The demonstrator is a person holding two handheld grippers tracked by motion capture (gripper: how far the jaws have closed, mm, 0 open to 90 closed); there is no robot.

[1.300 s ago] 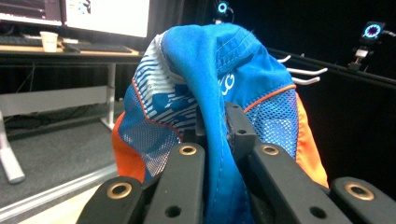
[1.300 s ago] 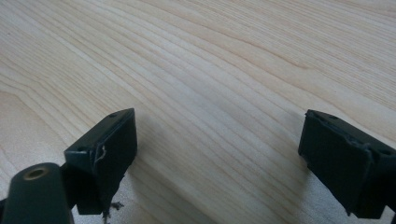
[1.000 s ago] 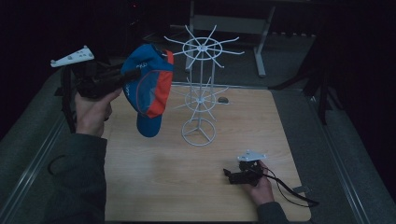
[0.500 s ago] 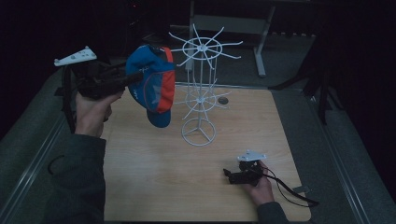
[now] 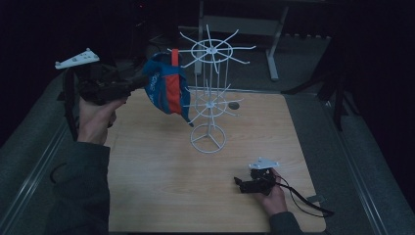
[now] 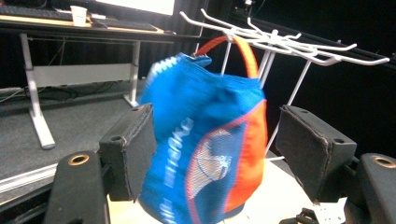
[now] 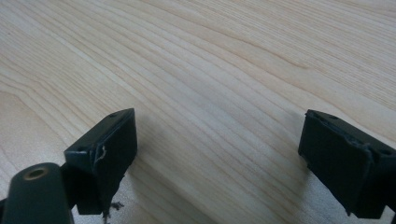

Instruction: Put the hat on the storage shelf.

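Tabletop (image 5: 161, 196), pale wood grain, the largest item; grey carpeted surround on all sides, desk frames in the dark beyond the far edge.

Wire display rack (image 5: 209, 98), white, upright near the table's centre and slightly toward the far side: round base, central post, two tiers of radiating prongs.

Cap (image 5: 166, 88), blue with orange panel and orange back strap, mesh sides. It hangs by the strap from a prong on the left of the upper tier, crown sagging below, clear of the table. Blurred in the left gripper view, which suggests it is swinging.

Left gripper (image 5: 139, 82), held high at the left, aimed rightward at the cap. Its jaws have just been opening and now stand wide apart; the cap (image 6: 205, 144) lies between them, brushing or just beside the left pad and well clear of the right one, with neither pressing on it.

Right gripper (image 5: 238, 185), lying low on the near right of the table, well apart from the rack. Jaws wide with bare wood between them (image 7: 215, 154).

Risks, as judged: the strap appears to sit near the prong's outer end, so a swing could slide it off and drop the cap. Pulling the left gripper back carelessly could snag the mesh on a pad and drag the cap off, or tug the light rack over.
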